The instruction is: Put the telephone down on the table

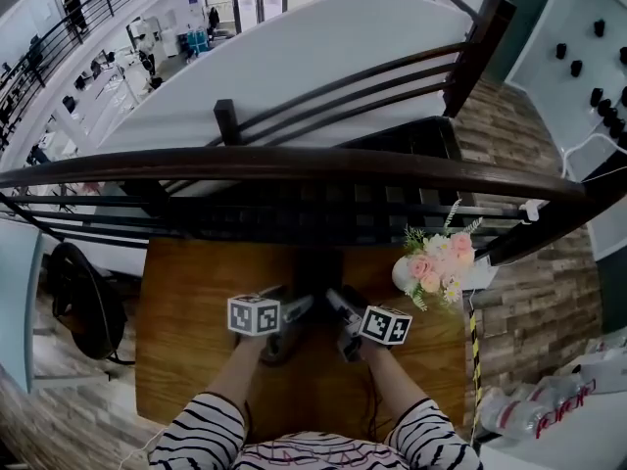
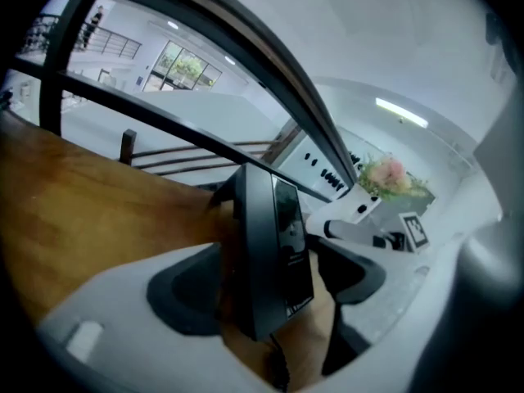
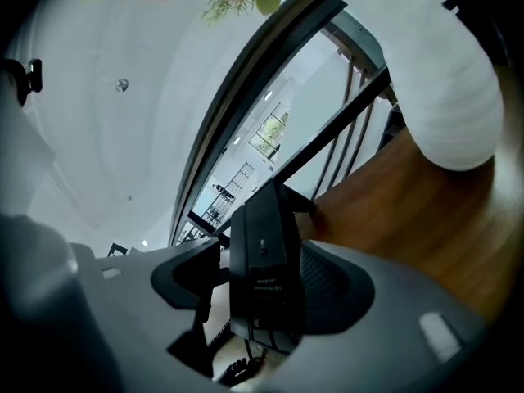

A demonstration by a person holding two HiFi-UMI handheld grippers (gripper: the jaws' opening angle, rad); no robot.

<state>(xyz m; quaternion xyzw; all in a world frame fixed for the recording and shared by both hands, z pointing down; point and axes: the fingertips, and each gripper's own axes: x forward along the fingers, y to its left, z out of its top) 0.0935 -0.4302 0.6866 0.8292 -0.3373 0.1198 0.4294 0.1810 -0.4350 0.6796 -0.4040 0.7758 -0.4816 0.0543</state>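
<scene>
The telephone (image 2: 274, 244) looks to be resting on the wooden table (image 1: 196, 302), near the railing and between my two tools. The left gripper (image 1: 289, 326) has its jaws spread wide, with table showing past the phone on one side. The right gripper (image 1: 343, 323) is spread too, its pads not pressing. I judge the set-down done and the release in hand. Next I should draw both grippers straight back, clear of the cord.

small pale print on the telephone (image 3: 264, 278), too blurred to read, red lettering on plastic bottles (image 1: 537, 408), illegible too
</scene>
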